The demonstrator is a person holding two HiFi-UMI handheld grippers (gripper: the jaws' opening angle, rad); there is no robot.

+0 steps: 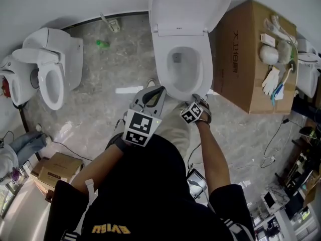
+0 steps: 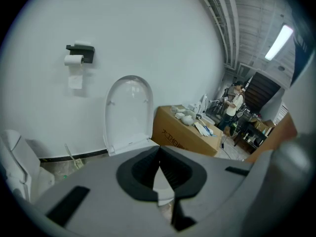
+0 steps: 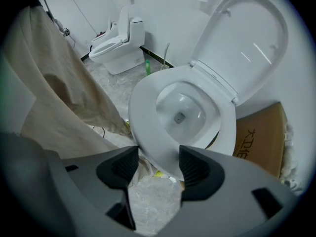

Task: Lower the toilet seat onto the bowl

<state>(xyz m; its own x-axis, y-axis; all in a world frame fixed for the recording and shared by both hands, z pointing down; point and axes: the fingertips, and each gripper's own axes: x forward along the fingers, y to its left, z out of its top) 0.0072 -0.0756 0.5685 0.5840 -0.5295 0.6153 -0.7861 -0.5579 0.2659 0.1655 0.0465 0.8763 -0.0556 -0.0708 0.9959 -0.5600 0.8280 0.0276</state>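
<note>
The white toilet's seat [image 1: 163, 67] lies flat on the bowl, and its lid [image 1: 188, 6] stands up against the wall. In the right gripper view the seat's front rim [image 3: 148, 122] sits between the dark pads of my right gripper [image 3: 158, 164], which is open around it at the bowl's front [image 1: 196, 99]. My left gripper [image 1: 159, 91] hovers just left of the bowl's front, shut with its pad tips meeting [image 2: 158, 149] and nothing in it. The raised lid [image 2: 128, 112] shows beyond it.
A big cardboard box [image 1: 246, 54] carrying gloves and brushes stands right of the toilet. A second toilet [image 1: 52, 69] is at the left, with a green bottle [image 1: 103, 44] by the wall. Small cartons [image 1: 55, 169] and cables lie on the marble floor. A person [image 2: 232, 102] stands far off.
</note>
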